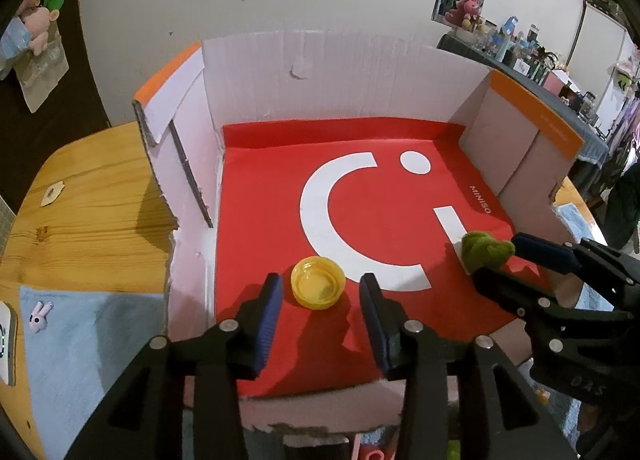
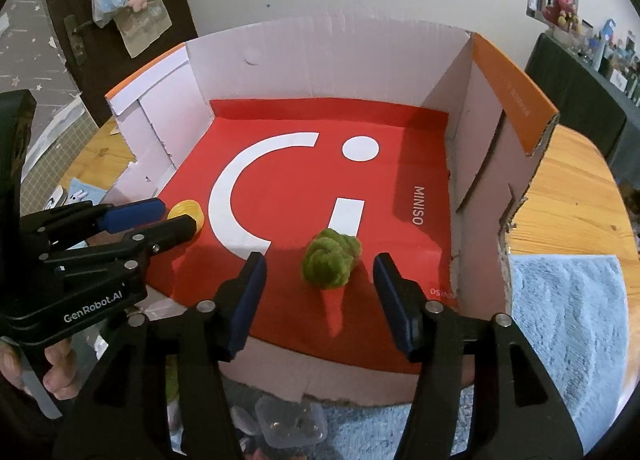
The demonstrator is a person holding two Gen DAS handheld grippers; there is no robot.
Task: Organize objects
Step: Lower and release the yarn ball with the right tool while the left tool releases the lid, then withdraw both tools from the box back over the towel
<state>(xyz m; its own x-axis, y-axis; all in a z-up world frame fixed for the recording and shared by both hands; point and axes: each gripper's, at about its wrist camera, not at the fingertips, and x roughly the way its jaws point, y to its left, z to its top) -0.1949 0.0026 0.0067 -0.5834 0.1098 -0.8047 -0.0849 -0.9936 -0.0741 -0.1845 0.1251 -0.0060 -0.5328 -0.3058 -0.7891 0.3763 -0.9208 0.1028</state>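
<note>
Both claws part-open over the red-lined box, holding nothing.

At lower centre of its own view, the left claw [image 1: 320, 292] stands apart around the yellow cap [image 1: 318, 287], pads clear of it. The right claw [image 2: 320, 280] likewise straddles the green knotted toy [image 2: 330, 262], seemingly without contact. Both things lie on the red liner [image 1: 400, 228] inside the cardboard box [image 1: 320, 72] on the wooden counter [image 1: 88, 200].

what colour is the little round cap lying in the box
Yellow; the cap shows best in the left wrist view.
</note>
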